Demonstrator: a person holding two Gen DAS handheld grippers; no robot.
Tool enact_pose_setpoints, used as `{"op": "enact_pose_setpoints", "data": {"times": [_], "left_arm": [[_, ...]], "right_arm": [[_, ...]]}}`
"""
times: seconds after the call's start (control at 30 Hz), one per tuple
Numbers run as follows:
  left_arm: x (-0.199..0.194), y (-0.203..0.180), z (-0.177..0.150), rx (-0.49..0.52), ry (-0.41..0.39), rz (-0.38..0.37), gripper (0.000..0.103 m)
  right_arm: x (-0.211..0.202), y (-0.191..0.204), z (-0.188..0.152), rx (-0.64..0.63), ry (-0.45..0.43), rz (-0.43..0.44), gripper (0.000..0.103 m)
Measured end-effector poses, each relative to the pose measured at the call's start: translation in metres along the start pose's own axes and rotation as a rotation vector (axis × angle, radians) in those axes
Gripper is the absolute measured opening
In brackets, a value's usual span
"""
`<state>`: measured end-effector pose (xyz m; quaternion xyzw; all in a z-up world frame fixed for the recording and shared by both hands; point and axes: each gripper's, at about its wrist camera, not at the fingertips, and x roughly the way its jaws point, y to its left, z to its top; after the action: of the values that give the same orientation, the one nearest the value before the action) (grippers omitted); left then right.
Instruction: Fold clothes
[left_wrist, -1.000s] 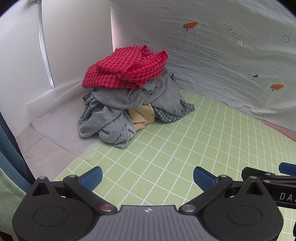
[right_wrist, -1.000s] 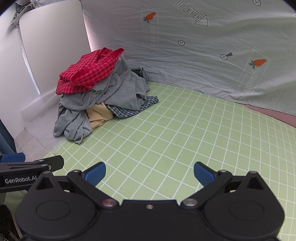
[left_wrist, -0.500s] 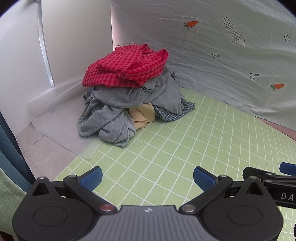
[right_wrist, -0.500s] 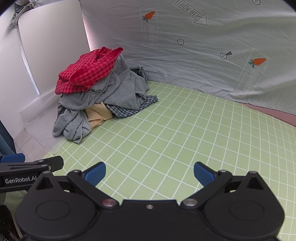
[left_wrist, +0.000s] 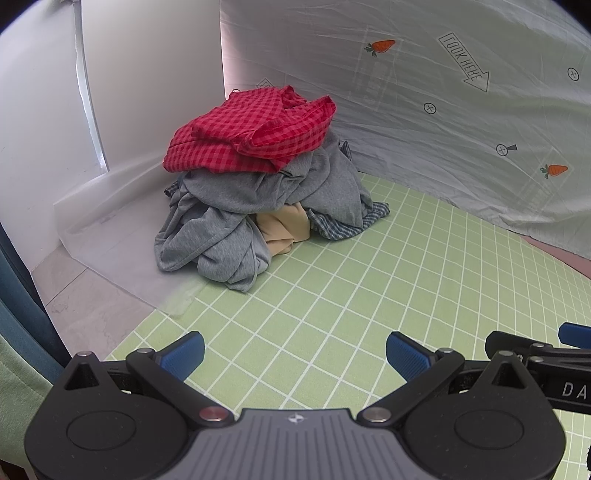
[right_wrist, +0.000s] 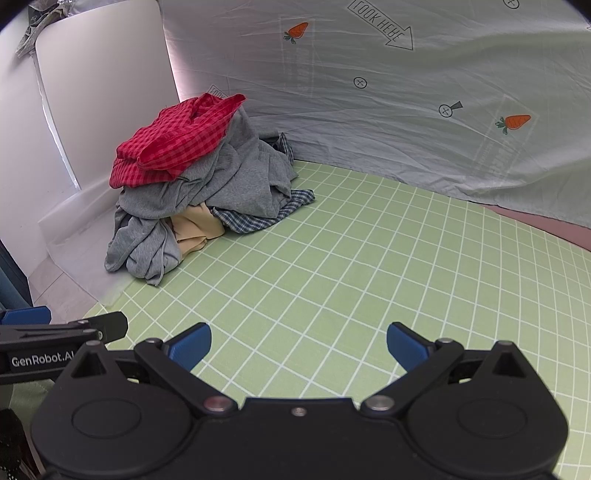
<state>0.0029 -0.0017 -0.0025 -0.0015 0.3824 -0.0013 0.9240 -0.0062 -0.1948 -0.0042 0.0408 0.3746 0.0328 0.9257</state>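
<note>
Clothes pile lies well ahead of both open grippers' fingers.

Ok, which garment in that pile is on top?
The red checked garment sits on top, resting on the grey garment. The beige piece and the blue plaid one only peek out at the bottom, on the green grid mat.

The left gripper has black linkage arms, blue fingertips, silver pivot screws and a grey ribbed centre plate with a small white emblem. The right gripper is all black with blue pads; at nine o'clock, white lettering reads "GenRobot.AI", perhaps cut off.
</note>
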Motion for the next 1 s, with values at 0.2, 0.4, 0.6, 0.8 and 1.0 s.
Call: {"op": "enact_pose_setpoints", "data": {"times": [0.2, 0.4, 0.6, 0.8, 1.0], "left_arm": [[-0.0008, -0.0002, -0.0013, -0.001, 0.001, 0.0, 0.103], [-0.0012, 0.0001, -0.0023, -0.002, 0.003, 0.0, 0.103], [-0.0011, 0.0004, -0.0024, -0.003, 0.006, 0.0, 0.103], [-0.0002, 0.0022, -0.0022, -0.005, 0.009, 0.001, 0.103], [0.002, 0.0034, -0.0032, -0.006, 0.024, 0.003, 0.103]], "right_arm": [[0.0, -0.0007, 0.0001, 0.002, 0.0, 0.001, 0.102], [-0.0004, -0.0012, -0.0001, 0.002, 0.001, 0.002, 0.102], [-0.0004, -0.0006, 0.0, 0.001, 0.002, 0.004, 0.102], [0.0001, 0.0009, -0.0009, 0.001, 0.005, 0.004, 0.102], [0.0028, 0.0016, -0.0006, 0.001, 0.013, 0.005, 0.102]]}}
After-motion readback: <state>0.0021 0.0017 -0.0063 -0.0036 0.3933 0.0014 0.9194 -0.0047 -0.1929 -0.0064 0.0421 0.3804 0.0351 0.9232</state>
